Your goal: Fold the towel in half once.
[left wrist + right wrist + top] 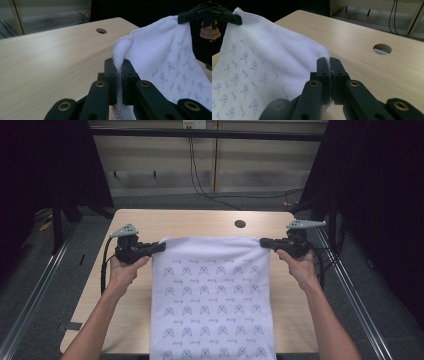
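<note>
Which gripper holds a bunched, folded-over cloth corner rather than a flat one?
The left gripper: its cloth corner humps up between the jaws; the right gripper pinches a flat edge.

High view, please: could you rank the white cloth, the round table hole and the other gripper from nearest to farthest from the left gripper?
1. White cloth: its far left corner is clamped in the left gripper.
2. Round table hole: to the right, farther back on the table.
3. Right gripper: across the cloth, clamped on its far right corner.

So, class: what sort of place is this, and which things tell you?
Probably a lab or recording workspace: a bare wooden table with a cable hole, dark curtains around it, and loose cables on the floor.
</note>
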`<state>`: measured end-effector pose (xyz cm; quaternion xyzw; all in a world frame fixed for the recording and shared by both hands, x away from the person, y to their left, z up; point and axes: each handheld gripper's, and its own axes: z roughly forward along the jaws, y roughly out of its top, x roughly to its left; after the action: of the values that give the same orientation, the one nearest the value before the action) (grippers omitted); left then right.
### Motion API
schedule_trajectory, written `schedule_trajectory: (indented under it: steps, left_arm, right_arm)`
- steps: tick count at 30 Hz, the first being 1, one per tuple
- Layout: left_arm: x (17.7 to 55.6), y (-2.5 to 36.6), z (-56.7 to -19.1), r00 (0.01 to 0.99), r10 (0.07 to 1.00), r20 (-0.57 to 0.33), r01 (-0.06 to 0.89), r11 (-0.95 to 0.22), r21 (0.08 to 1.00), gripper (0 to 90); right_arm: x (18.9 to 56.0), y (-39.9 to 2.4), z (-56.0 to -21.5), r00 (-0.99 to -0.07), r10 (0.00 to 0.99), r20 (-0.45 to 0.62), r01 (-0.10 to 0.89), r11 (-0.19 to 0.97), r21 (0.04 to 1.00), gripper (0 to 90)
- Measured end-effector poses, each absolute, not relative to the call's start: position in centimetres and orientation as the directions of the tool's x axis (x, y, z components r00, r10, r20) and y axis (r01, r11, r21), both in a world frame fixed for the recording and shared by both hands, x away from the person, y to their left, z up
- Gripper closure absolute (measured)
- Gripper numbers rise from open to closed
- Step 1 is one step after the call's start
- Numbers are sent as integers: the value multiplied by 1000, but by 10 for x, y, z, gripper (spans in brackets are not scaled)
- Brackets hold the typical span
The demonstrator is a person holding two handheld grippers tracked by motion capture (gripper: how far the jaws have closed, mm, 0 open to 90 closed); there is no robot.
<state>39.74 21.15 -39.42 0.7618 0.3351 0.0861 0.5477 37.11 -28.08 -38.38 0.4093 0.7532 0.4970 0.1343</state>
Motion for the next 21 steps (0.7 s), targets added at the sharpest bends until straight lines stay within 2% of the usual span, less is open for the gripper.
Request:
schedule_trajectory:
  steps: [3, 11, 14, 19, 21]
  left_arm:
    - [400, 217, -379, 756, 612, -234, 390, -134, 911, 856]
    - [409, 219, -347, 752, 635, -177, 331, -131, 935, 857]
    - [419, 211, -332, 751, 648, -127, 321, -191, 928, 857]
    - [429, 207, -298, 749, 648, -139, 272, -109, 956, 858]
    - [426, 204, -289, 760, 637, -127, 251, -109, 962, 859]
  right_arm:
    - [378, -281, -372, -634, 746, 202, 467, 161, 869, 876]
    - [398, -277, -337, -629, 754, 189, 407, 113, 906, 877]
    - [407, -272, -320, -615, 773, 152, 402, 143, 904, 877]
    - [420, -272, -287, -580, 806, 121, 376, 134, 917, 878]
    - [420, -277, -273, -578, 806, 132, 346, 95, 933, 878]
